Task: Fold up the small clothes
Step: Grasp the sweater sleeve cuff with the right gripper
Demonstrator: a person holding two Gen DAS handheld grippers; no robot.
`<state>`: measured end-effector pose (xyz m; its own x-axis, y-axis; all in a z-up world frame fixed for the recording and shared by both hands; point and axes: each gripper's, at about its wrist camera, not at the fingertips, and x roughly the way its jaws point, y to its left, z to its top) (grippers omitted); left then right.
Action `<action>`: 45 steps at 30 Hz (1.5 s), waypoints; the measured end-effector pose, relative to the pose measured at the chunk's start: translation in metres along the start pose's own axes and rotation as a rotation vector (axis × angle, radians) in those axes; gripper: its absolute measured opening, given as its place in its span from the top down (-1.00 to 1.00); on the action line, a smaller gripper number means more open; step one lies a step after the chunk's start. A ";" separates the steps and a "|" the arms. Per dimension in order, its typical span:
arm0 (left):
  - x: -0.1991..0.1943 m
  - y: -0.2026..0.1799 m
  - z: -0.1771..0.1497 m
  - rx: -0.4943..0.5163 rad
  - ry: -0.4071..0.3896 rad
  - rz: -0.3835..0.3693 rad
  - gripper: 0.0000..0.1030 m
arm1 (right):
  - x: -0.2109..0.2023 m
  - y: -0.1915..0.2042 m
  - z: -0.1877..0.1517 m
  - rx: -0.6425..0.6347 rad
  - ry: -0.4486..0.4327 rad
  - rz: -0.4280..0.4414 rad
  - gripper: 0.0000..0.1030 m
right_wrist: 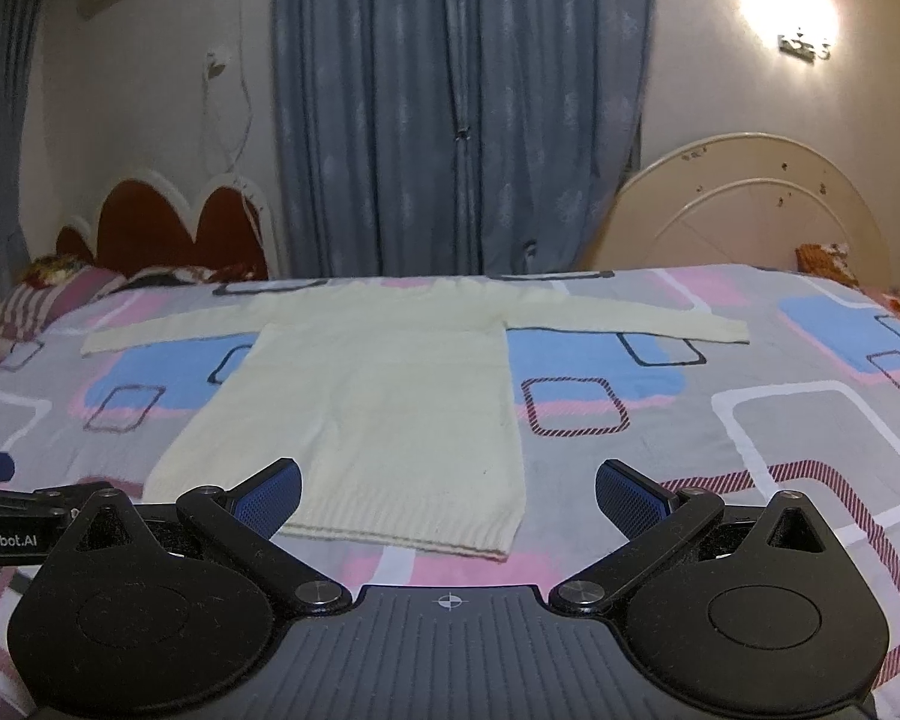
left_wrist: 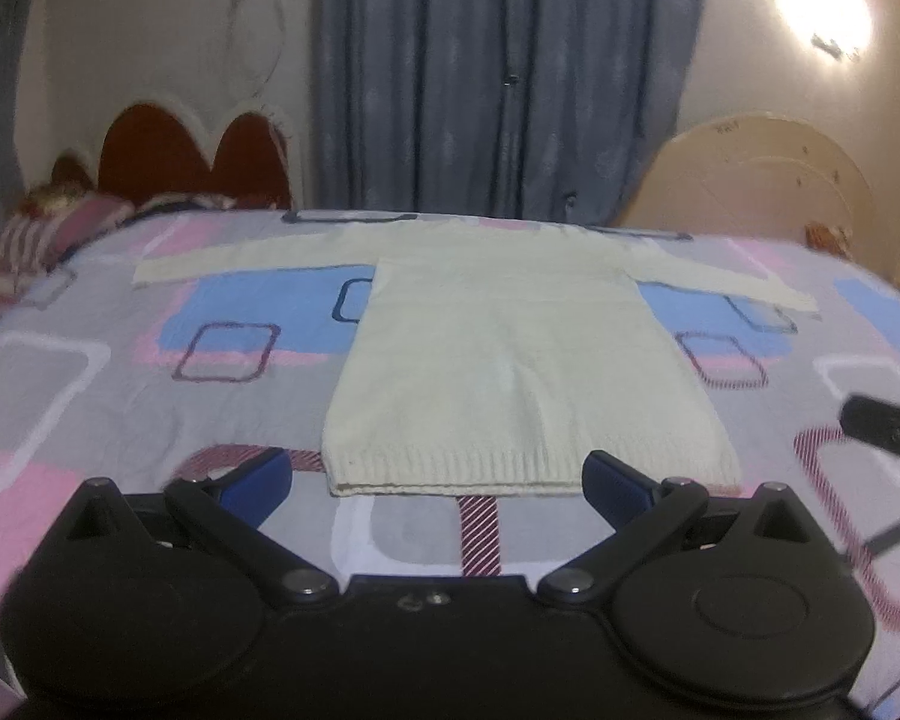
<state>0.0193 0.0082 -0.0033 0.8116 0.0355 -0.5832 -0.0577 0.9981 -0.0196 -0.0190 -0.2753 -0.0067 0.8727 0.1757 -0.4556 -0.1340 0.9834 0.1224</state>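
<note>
Sweater [left_wrist: 510, 360] is lying flat on the bedspread [left_wrist: 90, 390], sleeves reaching toward 9 and 3 o'clock. Left gripper [left_wrist: 435, 483] and right gripper [right_wrist: 448, 495] are hovering at its hem, both released, holding nothing. Loose knit is risking bunching under an uneven pinch.

Two black plastic grippers. The left gripper [left_wrist: 438, 480] has blue ribbed pads [left_wrist: 264, 477], round silver pivot screws and disc-shaped housings. The right gripper [right_wrist: 448, 495] matches, with a ribbed grey centre plate bearing a crosshair mark.
</note>
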 end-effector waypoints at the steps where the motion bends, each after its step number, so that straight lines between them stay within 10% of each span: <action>1: 0.004 0.001 0.002 -0.011 0.003 -0.010 -1.00 | 0.001 -0.003 0.002 0.005 -0.006 -0.012 -1.00; 13: 0.072 -0.025 0.036 -0.015 0.039 -0.167 -1.00 | 0.052 -0.064 0.031 0.029 0.048 -0.063 -1.00; 21: 0.144 -0.046 0.080 0.043 -0.006 -0.066 -0.90 | 0.132 -0.125 0.058 0.105 0.125 -0.104 -1.00; 30: 0.254 -0.051 0.124 0.000 0.012 -0.054 -0.51 | 0.241 -0.220 0.095 0.259 0.018 -0.219 -0.99; 33: 0.285 -0.057 0.130 0.002 0.014 -0.038 -0.55 | 0.279 -0.257 0.104 0.301 0.005 -0.284 -0.14; 45: 0.357 -0.064 0.148 0.006 0.015 -0.023 -0.40 | 0.370 -0.378 0.090 0.564 0.009 -0.374 0.22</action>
<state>0.3987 -0.0354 -0.0905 0.8036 0.0120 -0.5950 -0.0360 0.9989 -0.0285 0.3969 -0.5857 -0.1419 0.8083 -0.1695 -0.5639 0.4443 0.8040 0.3952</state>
